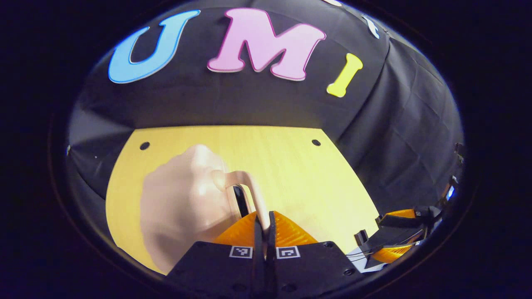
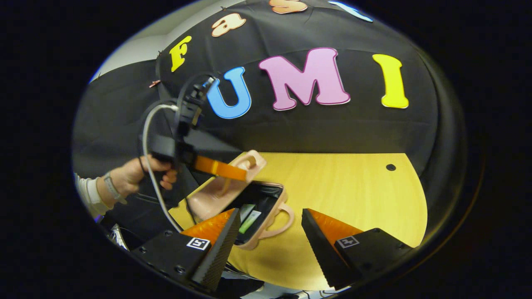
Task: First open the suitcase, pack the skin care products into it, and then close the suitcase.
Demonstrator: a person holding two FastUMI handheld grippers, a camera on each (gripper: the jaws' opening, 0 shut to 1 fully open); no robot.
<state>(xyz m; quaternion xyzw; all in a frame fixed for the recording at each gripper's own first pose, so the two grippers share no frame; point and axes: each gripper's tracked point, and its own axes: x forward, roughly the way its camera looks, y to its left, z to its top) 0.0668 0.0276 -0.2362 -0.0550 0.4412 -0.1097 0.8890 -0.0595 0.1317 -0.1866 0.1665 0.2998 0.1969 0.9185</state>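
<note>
The right gripper [image 2: 268, 236] hung with its jaws wide, gripping nothing, just before the pink suitcase [image 2: 249, 207] lying open on the yellow table [image 2: 353, 199]. Beyond, the left gripper [image 1: 266, 220] pinched the raised lid's handle [image 1: 249, 187], a hand [image 2: 137, 176] gripping it.
</note>
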